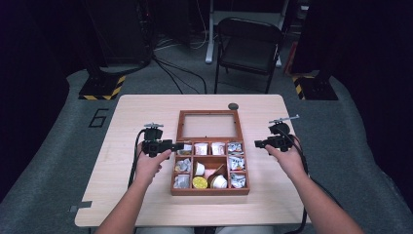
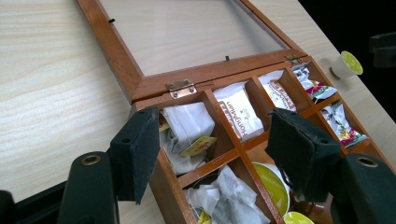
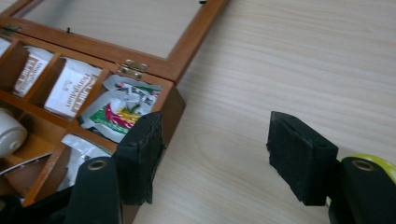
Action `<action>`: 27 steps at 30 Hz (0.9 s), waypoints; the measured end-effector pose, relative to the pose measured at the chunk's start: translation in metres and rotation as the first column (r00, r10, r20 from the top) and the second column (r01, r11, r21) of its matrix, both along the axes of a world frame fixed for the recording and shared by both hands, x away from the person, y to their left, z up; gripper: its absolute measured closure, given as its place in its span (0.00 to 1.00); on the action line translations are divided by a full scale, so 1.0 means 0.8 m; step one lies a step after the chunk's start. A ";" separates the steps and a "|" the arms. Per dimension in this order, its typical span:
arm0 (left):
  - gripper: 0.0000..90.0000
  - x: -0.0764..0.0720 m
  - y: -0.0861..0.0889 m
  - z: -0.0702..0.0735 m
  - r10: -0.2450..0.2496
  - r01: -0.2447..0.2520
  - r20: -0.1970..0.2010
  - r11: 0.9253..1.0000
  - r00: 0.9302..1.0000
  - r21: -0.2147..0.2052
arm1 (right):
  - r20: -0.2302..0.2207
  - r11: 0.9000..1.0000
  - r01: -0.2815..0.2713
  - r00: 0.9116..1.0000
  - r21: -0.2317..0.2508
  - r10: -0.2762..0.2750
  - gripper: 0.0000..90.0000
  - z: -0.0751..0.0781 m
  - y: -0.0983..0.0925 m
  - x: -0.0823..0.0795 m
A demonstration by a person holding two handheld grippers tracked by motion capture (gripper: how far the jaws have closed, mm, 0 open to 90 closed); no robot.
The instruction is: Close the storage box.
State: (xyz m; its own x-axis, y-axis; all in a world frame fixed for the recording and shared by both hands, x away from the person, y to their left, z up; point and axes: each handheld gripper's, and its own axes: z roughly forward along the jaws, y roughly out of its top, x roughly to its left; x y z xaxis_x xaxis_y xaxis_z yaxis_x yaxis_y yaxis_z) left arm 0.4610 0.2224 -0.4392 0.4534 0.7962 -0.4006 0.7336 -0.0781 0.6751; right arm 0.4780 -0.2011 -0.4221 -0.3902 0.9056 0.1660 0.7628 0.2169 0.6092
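High view: we see the box (image 1: 210,152) mid-table, glass lid (image 1: 210,125) swung flat toward the far edge, compartments full of packets and pods. Left gripper (image 1: 176,145) sits at the box's left wall by the far-left compartment, held level. Right gripper (image 1: 258,143) is just off the box's right side, over bare table (image 1: 126,112), pointing at the box. A small dark disc (image 1: 233,106) lies near the far table edge.

Left gripper view: we see the jaws partly open with nothing between the pads. The left jaw stands outside the box wall, the right jaw over the inner compartments. Below them lies a tea bag (image 2: 187,127) with a yellow tag in the corner compartment, a white sachet (image 2: 240,112) next door. A pod (image 2: 347,63) stands on the table beyond the box's far side.

Right gripper view: we see the jaws about half open, gripping nothing, bare table between them. The left jaw is at the box corner, beside a colourful packet (image 3: 122,108). A yellow-green bit peeks out behind the right jaw; we can't tell what it is.
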 end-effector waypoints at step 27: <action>0.39 0.050 -0.010 0.028 0.032 -0.032 -0.015 0.999 0.999 0.023 | 0.055 0.994 -0.070 0.996 0.079 0.066 0.39 0.039 0.051 0.028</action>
